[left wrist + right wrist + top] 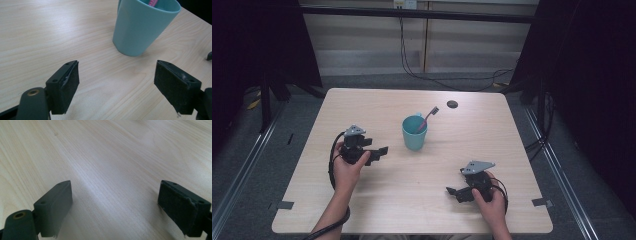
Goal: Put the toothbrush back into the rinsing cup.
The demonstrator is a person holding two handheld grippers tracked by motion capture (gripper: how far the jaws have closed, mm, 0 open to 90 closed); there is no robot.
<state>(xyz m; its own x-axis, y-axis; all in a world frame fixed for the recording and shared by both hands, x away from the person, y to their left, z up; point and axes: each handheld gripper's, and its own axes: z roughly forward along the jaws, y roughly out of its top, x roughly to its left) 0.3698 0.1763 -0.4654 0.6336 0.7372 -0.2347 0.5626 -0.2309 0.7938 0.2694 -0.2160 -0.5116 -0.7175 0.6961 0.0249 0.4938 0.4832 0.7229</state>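
A teal cup [414, 132] stands upright near the middle of the light wooden surface [377, 200], a little toward the far side. A pink toothbrush [427, 119] leans inside it, its handle resting against the rim and its dark head sticking out up and to the right, above the cup. In the left gripper view the cup [142, 26] rises at the top, its wall smooth and slightly flared toward the rim, and a strip of the pink toothbrush [152, 2] shows just inside the lip.

The left gripper [382, 151] sits just to the left of the cup, held in the person's left hand [346, 167], and points toward the cup without touching it. Its jaws stand wide apart with nothing between them but bare wood; in its own view the left gripper [116, 86] has the cup ahead of the gap and somewhat to the right.

The right gripper [453, 192] lies nearer the person, well apart from the cup, toward the front right of the surface, gripped by the right hand [492, 200]. It points leftward across the wood. In its own view the right gripper [115, 206] also has its jaws spread wide and empty, with plain wood grain beyond them.

A small dark round disc [452, 104] lies on the surface beyond the cup, near the far edge. Black cables trail from each gripper back along the forearms.
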